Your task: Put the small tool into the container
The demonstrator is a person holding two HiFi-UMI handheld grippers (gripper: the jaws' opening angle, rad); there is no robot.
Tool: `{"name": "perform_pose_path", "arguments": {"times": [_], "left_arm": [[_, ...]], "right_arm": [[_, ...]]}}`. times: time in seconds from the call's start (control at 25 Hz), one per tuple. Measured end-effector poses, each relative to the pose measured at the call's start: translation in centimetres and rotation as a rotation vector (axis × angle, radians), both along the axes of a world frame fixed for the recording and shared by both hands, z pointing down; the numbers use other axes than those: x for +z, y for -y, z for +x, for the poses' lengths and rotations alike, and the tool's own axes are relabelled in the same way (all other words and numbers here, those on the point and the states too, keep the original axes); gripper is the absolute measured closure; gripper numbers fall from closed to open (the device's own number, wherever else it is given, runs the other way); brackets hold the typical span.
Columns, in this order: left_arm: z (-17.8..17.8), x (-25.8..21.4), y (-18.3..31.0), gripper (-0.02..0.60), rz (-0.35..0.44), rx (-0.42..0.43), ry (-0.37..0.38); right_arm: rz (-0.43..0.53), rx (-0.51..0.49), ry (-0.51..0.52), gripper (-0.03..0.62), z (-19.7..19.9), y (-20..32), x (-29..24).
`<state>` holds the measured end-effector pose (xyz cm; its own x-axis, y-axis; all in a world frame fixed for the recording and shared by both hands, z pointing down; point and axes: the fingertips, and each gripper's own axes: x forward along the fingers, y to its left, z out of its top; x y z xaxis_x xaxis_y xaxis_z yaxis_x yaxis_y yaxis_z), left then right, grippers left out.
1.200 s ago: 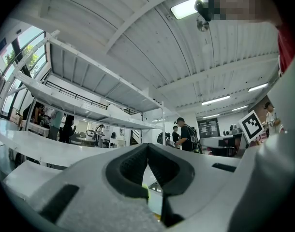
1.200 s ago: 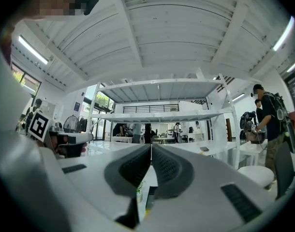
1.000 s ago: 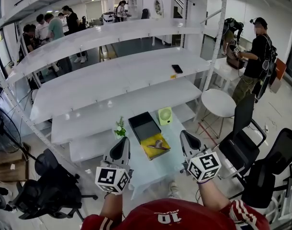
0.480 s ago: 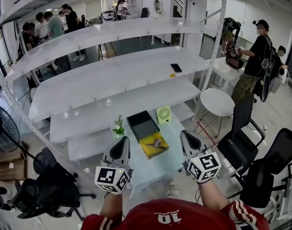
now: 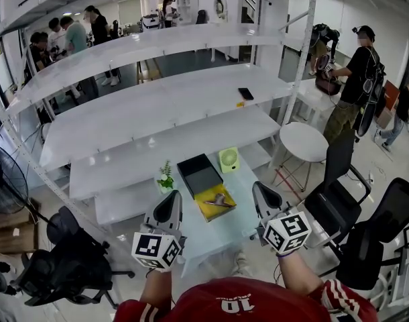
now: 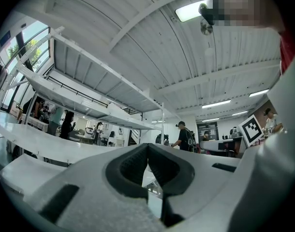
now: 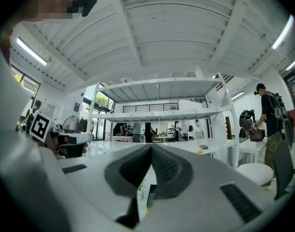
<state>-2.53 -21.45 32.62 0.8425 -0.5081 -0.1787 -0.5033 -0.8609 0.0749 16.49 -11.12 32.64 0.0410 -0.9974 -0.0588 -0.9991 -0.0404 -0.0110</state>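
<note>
Small tool (image 5: 220,201) lies on a yellow mat (image 5: 206,211), touching the near side of the black container (image 5: 200,174), on the counter (image 5: 218,232). Left gripper (image 5: 169,203) and right gripper (image 5: 261,193) hang nearer than the container, apart from it. Both sets of fingers (image 6: 133,168) are pressed together, holding nothing.

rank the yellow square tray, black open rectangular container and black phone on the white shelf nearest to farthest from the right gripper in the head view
From the right gripper:
1. yellow square tray, just left of it
2. black open rectangular container, behind the tray
3. black phone, back on the white shelf
</note>
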Motion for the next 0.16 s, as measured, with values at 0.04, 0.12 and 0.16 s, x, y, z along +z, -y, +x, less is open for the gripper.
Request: {"name": "perform_pose_path", "arguments": {"times": [0.04, 0.12, 0.16], "left_arm": [[-0.05, -0.04, -0.04, 0.584, 0.001, 0.000, 0.000], [-0.10, 0.10, -0.10, 0.584, 0.001, 0.003, 0.004], [-0.12, 0.21, -0.14, 0.584, 0.001, 0.005, 0.007]], "right_arm": [[0.000, -0.001, 0.001, 0.602, -0.06, -0.06, 0.00], [0.001, -0.001, 0.005, 0.602, -0.15, -0.24, 0.00], [0.002, 0.000, 0.007, 0.602, -0.19, -0.34, 0.00]]}}
